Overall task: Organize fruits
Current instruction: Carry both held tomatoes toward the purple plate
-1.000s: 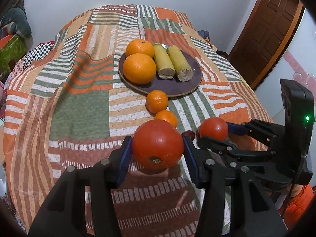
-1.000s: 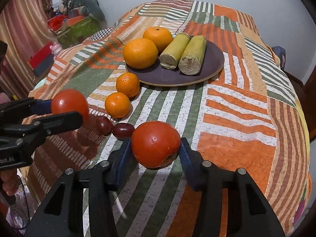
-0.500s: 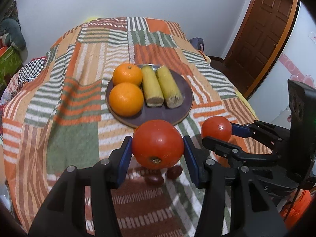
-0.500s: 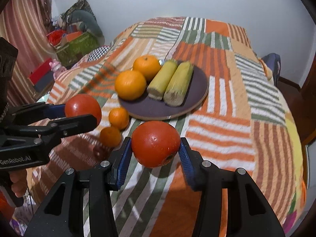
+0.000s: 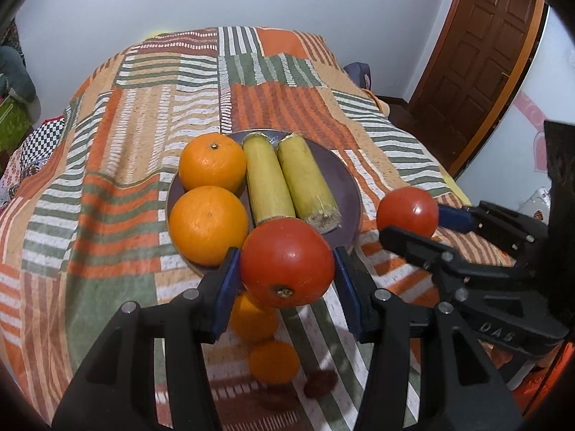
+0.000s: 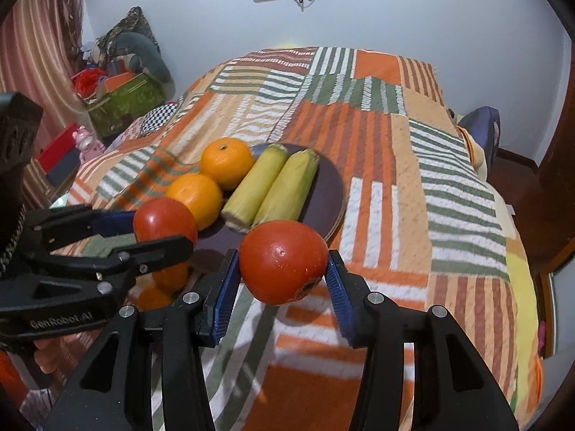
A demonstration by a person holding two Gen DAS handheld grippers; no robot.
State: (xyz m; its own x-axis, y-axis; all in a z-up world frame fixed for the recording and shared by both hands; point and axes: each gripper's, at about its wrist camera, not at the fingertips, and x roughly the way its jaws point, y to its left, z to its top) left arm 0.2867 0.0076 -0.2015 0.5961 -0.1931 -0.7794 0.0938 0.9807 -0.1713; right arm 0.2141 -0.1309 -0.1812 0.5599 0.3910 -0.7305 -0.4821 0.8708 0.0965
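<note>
1. Both grippers have come forward toward the plate [image 5: 354, 194] since a second ago; it now looms larger in both views, and the two small oranges have slipped down beneath the left gripper's fingers.
2. Writing: "GenRobot.AI" is printed on the left gripper's body in the right wrist view; "DAS" reads on the right gripper's body in the left wrist view.
3. Left gripper [image 5: 287, 269] pinches one red tomato [image 5: 286, 263] between its blue pads; right gripper [image 6: 284, 265] pinches a second tomato [image 6: 284, 261] the same way; both are held above the near rim of the plate.
4. On the plate: two large oranges [image 5: 208, 224] and two corn cobs [image 5: 267, 183], side by side.
5. On the striped quilt [image 5: 118, 186] near the plate: two small oranges [image 5: 275, 361]; one dark red fruit [image 5: 320, 382], blurred.
</note>
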